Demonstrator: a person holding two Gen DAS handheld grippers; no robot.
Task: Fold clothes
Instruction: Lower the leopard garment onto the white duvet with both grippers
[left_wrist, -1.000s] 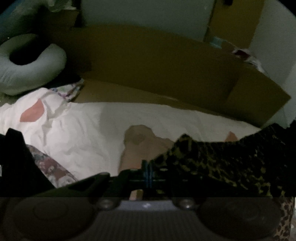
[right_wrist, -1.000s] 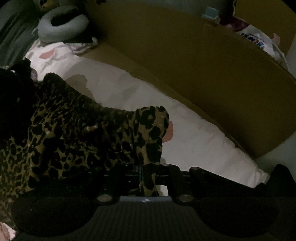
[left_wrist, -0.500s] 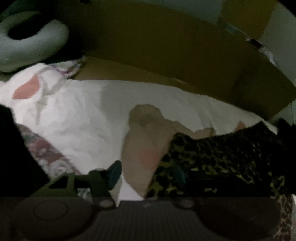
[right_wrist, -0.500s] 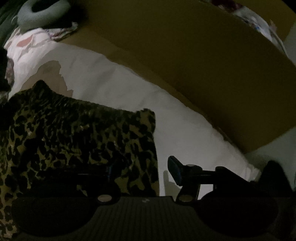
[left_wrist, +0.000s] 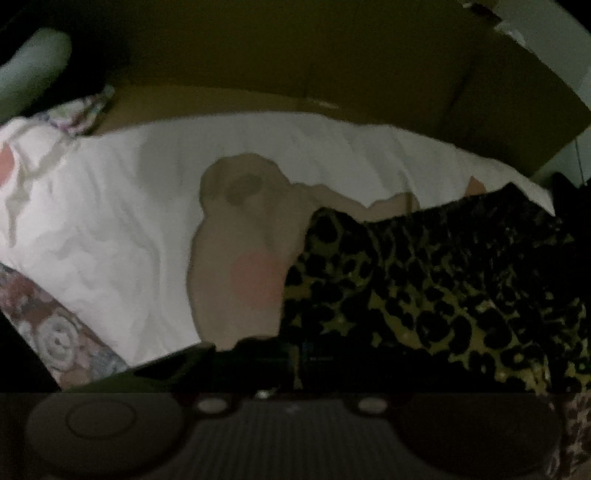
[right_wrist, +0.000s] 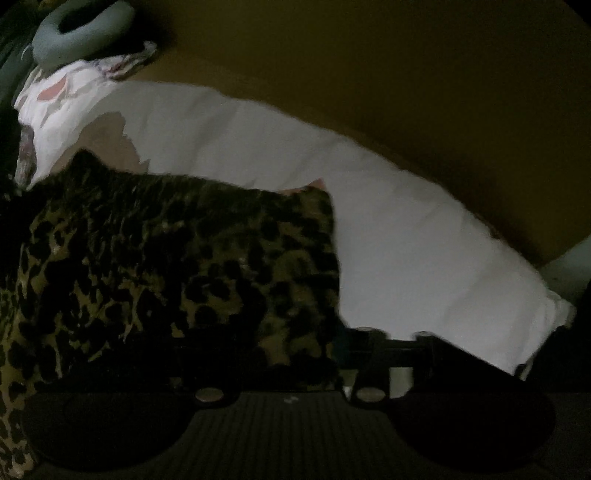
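A leopard-print garment (left_wrist: 424, 288) lies spread on the white bedsheet (left_wrist: 122, 229). My left gripper (left_wrist: 299, 358) is low in the left wrist view, its jaws shut together on the garment's left edge. In the right wrist view the same garment (right_wrist: 166, 258) fills the left half. My right gripper (right_wrist: 306, 350) has its jaws closing, with the garment's right corner between them. One dark finger (right_wrist: 373, 350) stands just off the cloth's edge over the sheet (right_wrist: 424, 258), and the other is hidden in the dark beneath the fabric.
A tall brown cardboard wall (left_wrist: 332, 55) (right_wrist: 424, 92) runs behind the sheet. A grey neck pillow (right_wrist: 81, 29) lies at the far left. Floral fabric (left_wrist: 55, 339) lies at the sheet's near left edge. A tan and pink print (left_wrist: 243, 258) marks the sheet.
Both grippers let go of the lifted garment, which dropped flat onto the sheet. Both sank toward it. The left has shut again on its edge, and the right has narrowed around its corner.
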